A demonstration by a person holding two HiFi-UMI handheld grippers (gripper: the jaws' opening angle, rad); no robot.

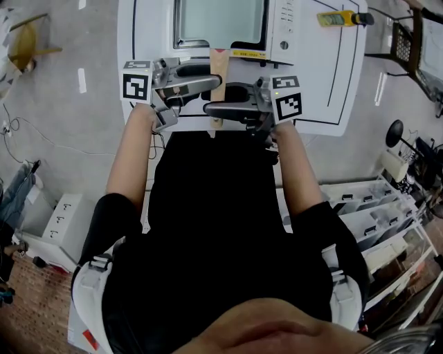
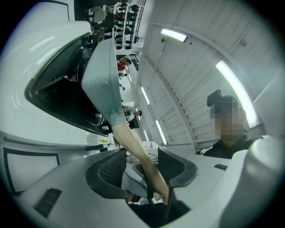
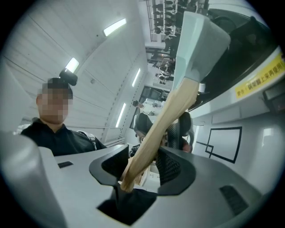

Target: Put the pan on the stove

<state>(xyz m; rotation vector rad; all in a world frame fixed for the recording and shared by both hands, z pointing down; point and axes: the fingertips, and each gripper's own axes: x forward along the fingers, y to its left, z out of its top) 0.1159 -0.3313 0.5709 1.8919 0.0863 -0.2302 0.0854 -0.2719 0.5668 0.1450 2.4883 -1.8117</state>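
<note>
The grey pan (image 1: 220,21) sits on the white stove (image 1: 291,31) at the table's far side. Its wooden handle (image 1: 219,69) points back toward me. My left gripper (image 1: 211,80) reaches the handle from the left and my right gripper (image 1: 211,108) from the right, a little nearer to me. In the left gripper view the handle (image 2: 133,147) runs between the open jaws of the left gripper (image 2: 141,156), with a gap beside one pad. In the right gripper view the handle (image 3: 156,133) slants between the jaws of the right gripper (image 3: 144,153), its end near one jaw's base.
A yellow tool (image 1: 339,18) lies on the white table (image 1: 138,41) right of the stove. Shelves with trays (image 1: 374,214) stand at my right, a chair (image 1: 408,34) at the far right. On the floor at my left stands a white box (image 1: 59,221).
</note>
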